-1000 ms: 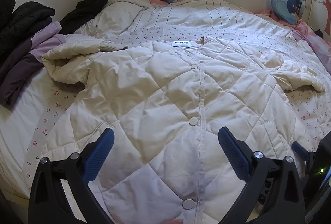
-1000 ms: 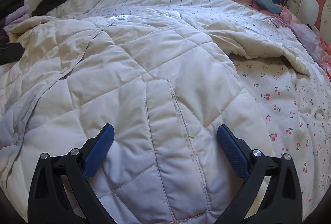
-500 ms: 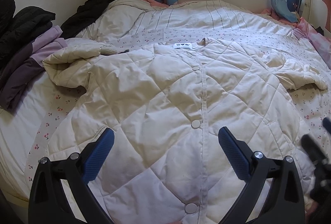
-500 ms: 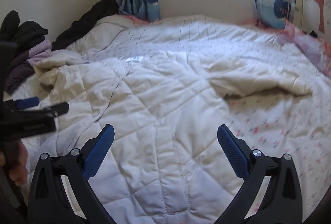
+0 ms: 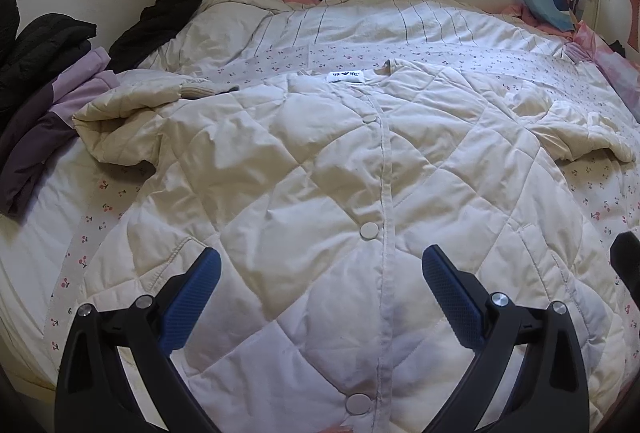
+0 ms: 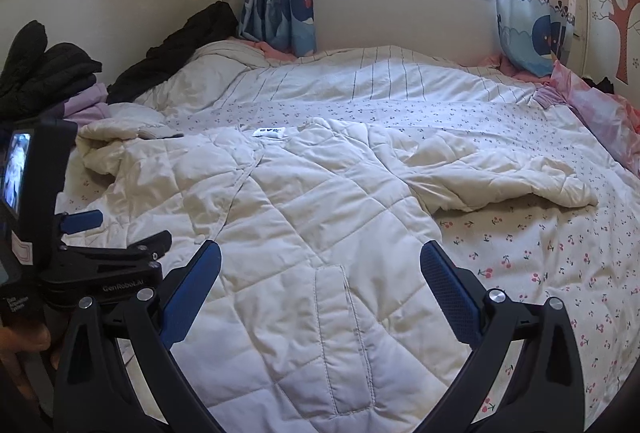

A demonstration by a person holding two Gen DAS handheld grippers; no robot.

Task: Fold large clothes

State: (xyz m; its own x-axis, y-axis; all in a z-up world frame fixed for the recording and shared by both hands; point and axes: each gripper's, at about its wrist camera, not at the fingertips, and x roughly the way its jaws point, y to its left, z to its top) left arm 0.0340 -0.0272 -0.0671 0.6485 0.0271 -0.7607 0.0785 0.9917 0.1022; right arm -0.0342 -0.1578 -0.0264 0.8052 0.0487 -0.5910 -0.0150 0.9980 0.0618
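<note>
Spread front-up across cherry-print bed [image 5: 100, 189]: cream quilted jacket [image 5: 304, 169], snapped closed, sleeves crumpled outward, white neck label [image 5: 344, 76] at far end. Above its hem, left gripper [image 5: 320, 281] and right gripper [image 6: 320, 279], both released, grasping nothing.

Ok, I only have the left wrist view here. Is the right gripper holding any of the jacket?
Observer: No. The right gripper is open and empty, hovering over the cream jacket, with a pocket just below its fingers.
Operator: What lies to the right of it?
Observer: The jacket's side edge passes under its right-hand finger. Beyond that is only cherry-print sheet.
</note>
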